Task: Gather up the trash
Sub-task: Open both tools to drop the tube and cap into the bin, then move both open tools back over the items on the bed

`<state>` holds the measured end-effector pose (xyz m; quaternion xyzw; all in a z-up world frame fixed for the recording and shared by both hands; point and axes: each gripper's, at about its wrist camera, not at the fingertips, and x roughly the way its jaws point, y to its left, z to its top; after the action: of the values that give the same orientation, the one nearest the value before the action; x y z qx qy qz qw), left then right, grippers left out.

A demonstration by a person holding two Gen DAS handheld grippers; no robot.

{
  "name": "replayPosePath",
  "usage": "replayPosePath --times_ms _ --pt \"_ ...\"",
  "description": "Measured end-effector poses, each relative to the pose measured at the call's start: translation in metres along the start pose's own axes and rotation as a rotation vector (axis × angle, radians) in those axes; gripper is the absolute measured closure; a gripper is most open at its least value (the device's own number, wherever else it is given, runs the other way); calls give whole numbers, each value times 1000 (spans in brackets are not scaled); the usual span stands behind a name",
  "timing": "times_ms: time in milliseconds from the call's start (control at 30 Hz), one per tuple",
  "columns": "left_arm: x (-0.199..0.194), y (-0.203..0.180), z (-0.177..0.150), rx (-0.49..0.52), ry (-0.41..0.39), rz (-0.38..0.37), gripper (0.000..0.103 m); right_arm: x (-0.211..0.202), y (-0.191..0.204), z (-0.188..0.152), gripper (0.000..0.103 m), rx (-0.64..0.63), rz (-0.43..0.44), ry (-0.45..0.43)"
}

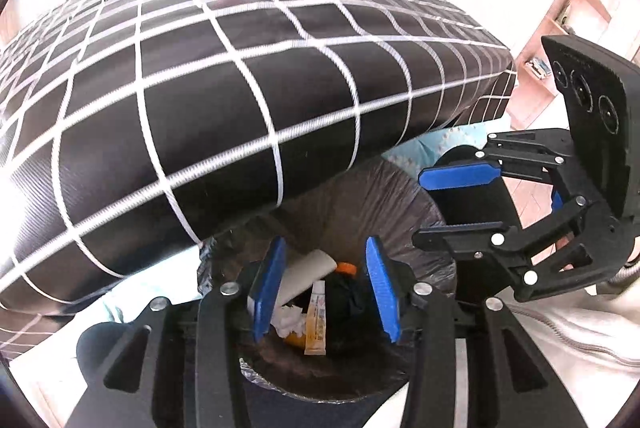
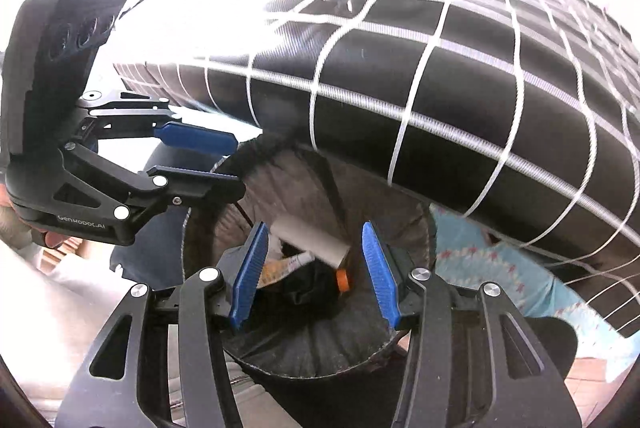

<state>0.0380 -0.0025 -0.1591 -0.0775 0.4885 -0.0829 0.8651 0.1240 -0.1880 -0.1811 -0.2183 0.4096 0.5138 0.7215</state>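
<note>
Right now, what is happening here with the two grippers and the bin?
A person holds both grippers over a lined trash bin beside a checked bed cover. The left gripper and right gripper are open and empty. A cardboard tube, a small ointment tube and crumpled tissue already lie inside.

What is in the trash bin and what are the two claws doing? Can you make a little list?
bin: round trash bin with dark liner, beside the bed
bed cover: black with white grid
in bin: white tube, small cream tube, crumpled tissue, orange cap
left claw: open, empty, over the bin
right claw: open, empty, over the bin
</note>
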Motion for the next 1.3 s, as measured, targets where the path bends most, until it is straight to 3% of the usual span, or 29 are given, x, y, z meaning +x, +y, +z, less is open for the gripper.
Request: replayPosePath --times_ms 233,333,733,1300 --pt "-30 3 13 21 -66 12 62 -17 3 17 54 -44 -17 -44" --pt "-40 3 18 32 -97 49 52 -23 6 25 53 -72 -19 -61" --pt "-56 0 43 59 -160 70 39 -42 11 55 47 -142 -47 -132" --pt "-65 27 87 40 -221 109 36 -48 -4 91 43 -160 -81 -196"
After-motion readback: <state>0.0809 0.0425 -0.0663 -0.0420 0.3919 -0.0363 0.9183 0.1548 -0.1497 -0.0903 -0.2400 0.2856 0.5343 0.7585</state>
